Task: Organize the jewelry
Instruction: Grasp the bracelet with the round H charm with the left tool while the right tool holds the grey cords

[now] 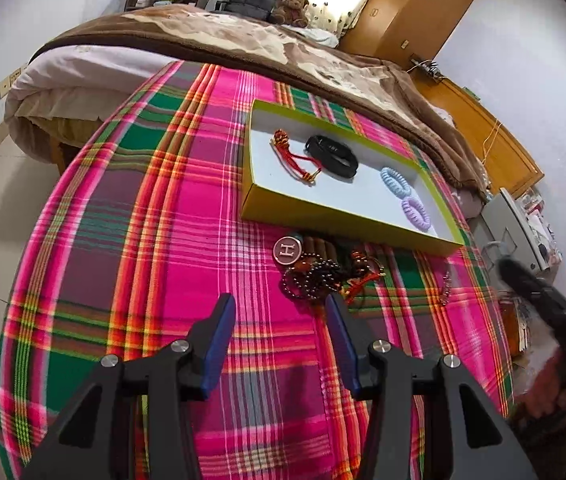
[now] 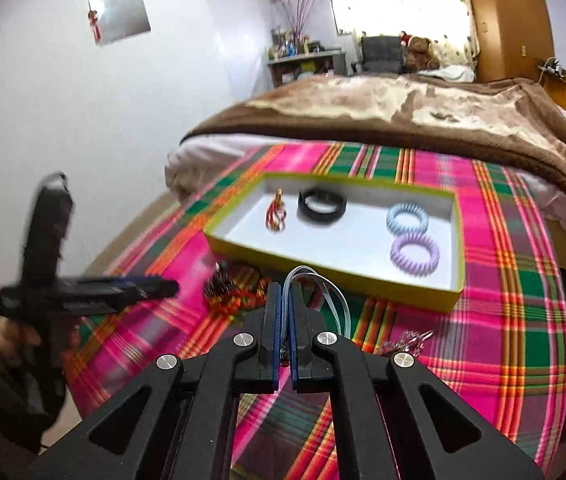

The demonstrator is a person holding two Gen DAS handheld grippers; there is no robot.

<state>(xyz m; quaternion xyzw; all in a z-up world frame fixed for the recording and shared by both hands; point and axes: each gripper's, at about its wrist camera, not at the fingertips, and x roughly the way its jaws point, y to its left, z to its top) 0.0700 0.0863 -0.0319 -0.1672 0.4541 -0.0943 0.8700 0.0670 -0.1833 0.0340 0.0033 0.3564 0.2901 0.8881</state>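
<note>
Pale-blue band sits pinched in our right tongs, box just beyond. Left tongs gape wide, nearer the bead pile.

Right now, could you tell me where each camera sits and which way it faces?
Left wrist: behind the open left tool, facing the jewelry pile and tray.
Right wrist: behind the right tool, shut on a pale loop, facing the tray; left tool at left.
Shared: tray, plaid cloth, bed.
</note>
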